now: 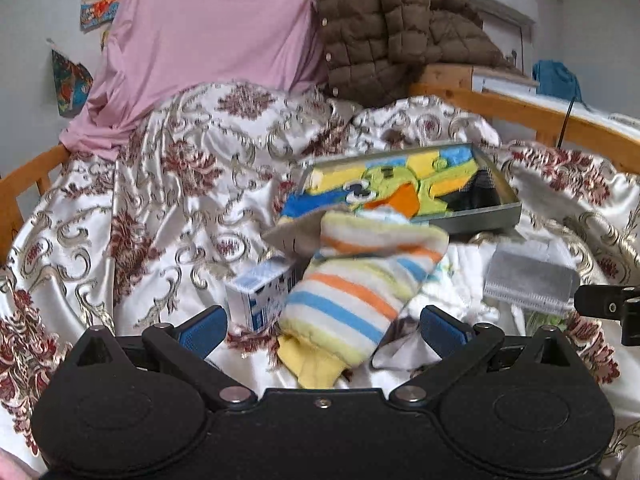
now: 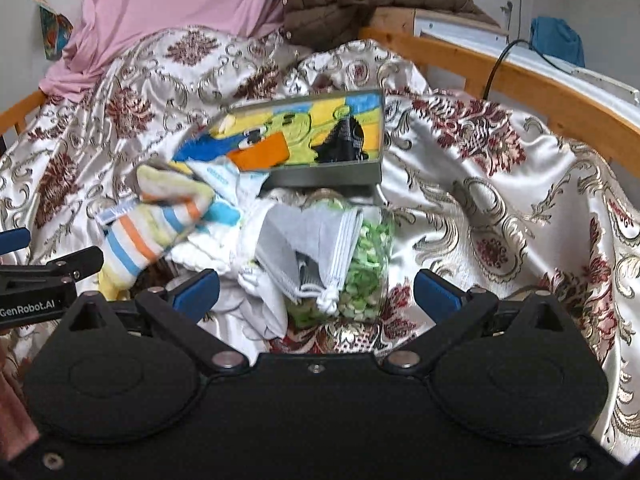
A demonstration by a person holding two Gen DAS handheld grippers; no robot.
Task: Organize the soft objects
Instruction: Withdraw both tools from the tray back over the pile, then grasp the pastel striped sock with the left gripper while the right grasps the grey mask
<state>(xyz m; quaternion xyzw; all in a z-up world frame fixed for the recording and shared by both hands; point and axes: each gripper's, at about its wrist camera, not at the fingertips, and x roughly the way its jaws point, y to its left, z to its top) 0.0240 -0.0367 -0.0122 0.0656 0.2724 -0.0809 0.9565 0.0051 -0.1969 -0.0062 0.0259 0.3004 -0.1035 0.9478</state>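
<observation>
Writing: "GenRobot.AI" on left tool (image 2: 40, 276) side | left tool wide open, empty, over striped sock (image 1: 352, 280) | right tool (image 2: 316, 292) wide open, empty, above grey masks (image 2: 304, 248)

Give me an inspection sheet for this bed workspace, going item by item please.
Surface: patterned satin bedspread, rumpled.
Job's things: striped towel in a heap; colourful cloth lying in the grey tray; grey face masks on top of a bag of green pieces.
Clutter: small blue and white box.
Grippers: left gripper open, empty; right gripper open, empty.
Cables: black cable over the wooden bed rail.
Surroundings: pink cloth, brown quilted jacket.
</observation>
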